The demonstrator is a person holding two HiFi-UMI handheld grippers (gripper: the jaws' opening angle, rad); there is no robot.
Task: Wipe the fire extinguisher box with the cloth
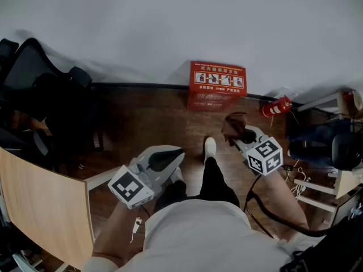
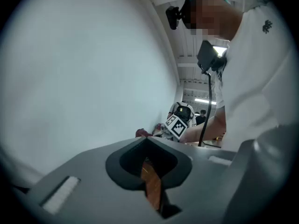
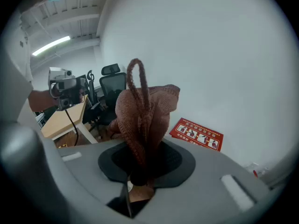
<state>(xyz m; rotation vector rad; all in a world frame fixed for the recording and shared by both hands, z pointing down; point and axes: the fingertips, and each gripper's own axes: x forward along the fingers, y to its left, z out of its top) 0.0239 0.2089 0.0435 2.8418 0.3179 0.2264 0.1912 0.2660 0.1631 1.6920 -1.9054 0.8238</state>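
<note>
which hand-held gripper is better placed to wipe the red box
Right. The right hand-held gripper grips the brown cloth and sits nearer the red box; the left hand-held gripper is shut on nothing.

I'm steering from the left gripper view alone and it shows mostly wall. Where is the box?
Observer: The head view shows the red box straight ahead, on the floor against the wall.
Operator: Which gripper has the cloth?
Observer: The right gripper is shut on the brown cloth, which bunches up above its jaws.
Operator: Is the cloth on the box?
Observer: No. The right gripper view shows the box lying well beyond the cloth, apart from it.
</note>
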